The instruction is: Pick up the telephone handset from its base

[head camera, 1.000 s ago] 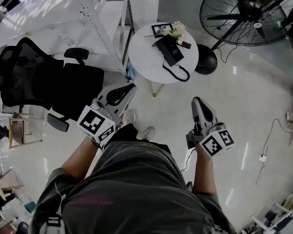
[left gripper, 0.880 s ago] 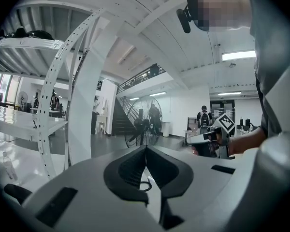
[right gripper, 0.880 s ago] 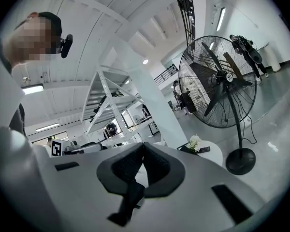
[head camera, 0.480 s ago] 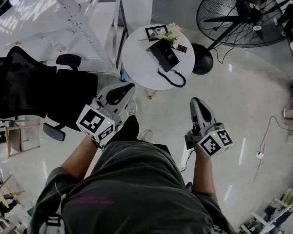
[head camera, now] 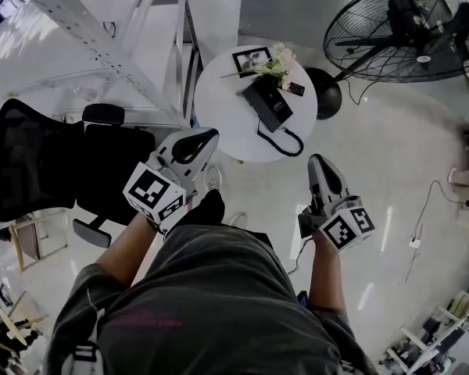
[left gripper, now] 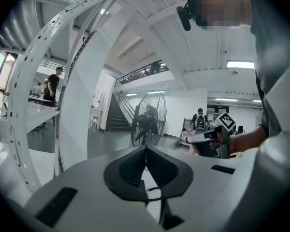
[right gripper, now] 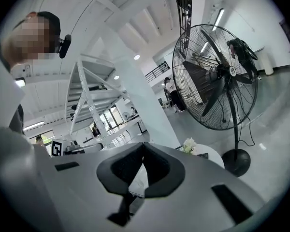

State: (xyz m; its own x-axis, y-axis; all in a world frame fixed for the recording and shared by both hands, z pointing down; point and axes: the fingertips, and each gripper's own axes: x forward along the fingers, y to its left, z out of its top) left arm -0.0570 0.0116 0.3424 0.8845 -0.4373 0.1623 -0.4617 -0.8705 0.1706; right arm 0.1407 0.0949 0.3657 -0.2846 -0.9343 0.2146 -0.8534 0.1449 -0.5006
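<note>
In the head view the black telephone (head camera: 267, 102) lies on the round white table (head camera: 227, 123), its handset resting along the base and its cord (head camera: 285, 139) looping toward the near rim. My left gripper (head camera: 209, 136) is held out short of the table's near left edge, jaws shut and empty. My right gripper (head camera: 316, 161) is farther back, over the floor to the right of the table, also shut and empty. In the left gripper view the shut jaws meet at the left gripper (left gripper: 146, 150). The right gripper (right gripper: 143, 148) looks the same in its own view.
A photo frame (head camera: 251, 59), white flowers (head camera: 275, 58) and a small remote (head camera: 295, 89) share the table. A large standing fan (head camera: 406, 30) with a round base (head camera: 328, 92) stands at the right. A black office chair (head camera: 55, 162) is at the left, a white lattice beam (head camera: 86, 30) behind.
The person has stepped toward the table, which now sits nearer and lower in the head view. Both grippers have come forward with the body, still shut.
</note>
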